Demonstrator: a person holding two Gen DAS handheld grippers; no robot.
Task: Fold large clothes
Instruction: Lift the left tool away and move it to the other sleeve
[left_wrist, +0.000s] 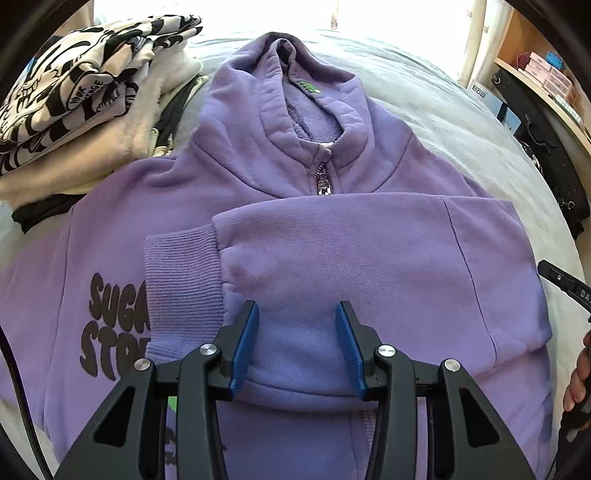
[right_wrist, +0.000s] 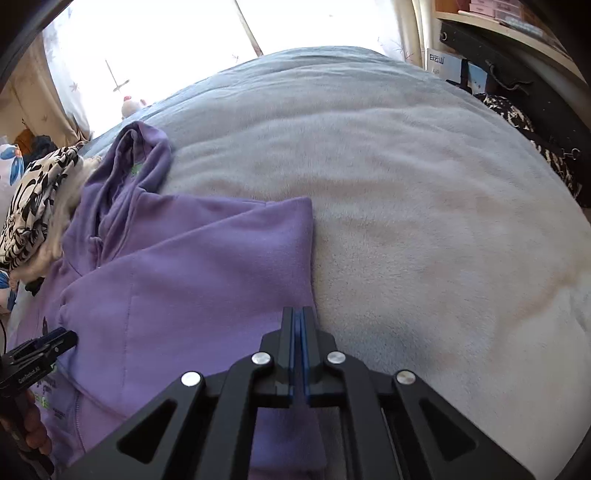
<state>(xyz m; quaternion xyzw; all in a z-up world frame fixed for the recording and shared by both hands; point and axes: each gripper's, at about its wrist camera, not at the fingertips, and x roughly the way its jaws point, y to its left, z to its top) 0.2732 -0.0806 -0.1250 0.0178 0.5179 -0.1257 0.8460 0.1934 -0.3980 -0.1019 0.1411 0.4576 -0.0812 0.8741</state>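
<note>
With one sleeve (left_wrist: 332, 251) already laid across its chest, the purple zip hoodie (left_wrist: 258, 155) lies face up on the grey bed blanket (right_wrist: 424, 206), hood toward the window, as I work through the sleeve stage of the fold. My left tool (left_wrist: 297, 343) hovers over the folded sleeve, its blue pads partly apart with the cloth under and between them; I cannot tell whether they press on it. The ribbed cuff (left_wrist: 181, 288) sits just beside that tool, next to the dark lettering (left_wrist: 110, 325) on the chest. My right tool (right_wrist: 300, 350) is pinched fully together at the hoodie's right edge, where purple cloth meets blanket; fabric passes under it, but nothing shows between the pads.

A stack of folded garments, topped by a black-and-white print (left_wrist: 85, 81), waits at the hoodie's left shoulder, touching it. Shelving (left_wrist: 546, 77) stands past the bed on the right.

By my reading, one sleeve is in and the opposite sleeve is still to come. That next move calls for a clean pinch of a single layer near the cuff, a lift high enough to clear the chest, and a flat lay-down that does not drag the first sleeve out of place.
</note>
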